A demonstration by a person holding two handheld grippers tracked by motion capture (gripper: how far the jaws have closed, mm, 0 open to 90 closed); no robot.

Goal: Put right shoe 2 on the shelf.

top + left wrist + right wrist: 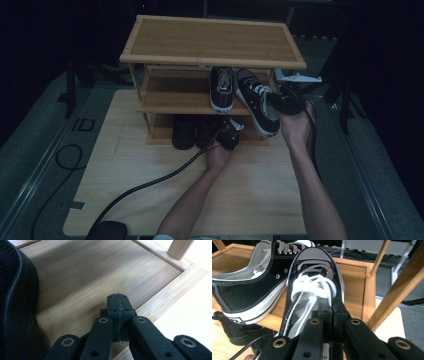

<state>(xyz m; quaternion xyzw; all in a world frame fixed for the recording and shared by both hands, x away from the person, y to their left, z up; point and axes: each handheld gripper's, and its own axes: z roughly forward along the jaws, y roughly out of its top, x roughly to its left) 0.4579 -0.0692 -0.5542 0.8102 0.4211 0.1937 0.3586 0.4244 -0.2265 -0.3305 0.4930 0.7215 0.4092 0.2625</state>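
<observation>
A black-and-white sneaker (pixel 257 102) (pixel 312 270) lies half on the middle shelf of a wooden shoe rack (pixel 212 40), its heel sticking out past the front edge. My right gripper (pixel 286 102) (pixel 332 311) is shut on the side of its collar, beside the white laces. A matching sneaker (pixel 221 89) (pixel 249 290) rests on the same shelf to its left. My left gripper (pixel 231 134) (pixel 117 298) is shut with nothing in it, held low over the bottom shelf (pixel 75 277), close beside a black shoe (pixel 15 302).
Dark shoes (pixel 184 131) (pixel 237 332) stand on the bottom shelf. The rack stands at the far end of a light wooden table (pixel 150 175). A rack post (pixel 397 290) rises close to the right of the held sneaker. A black cable (pixel 150 182) trails across the table.
</observation>
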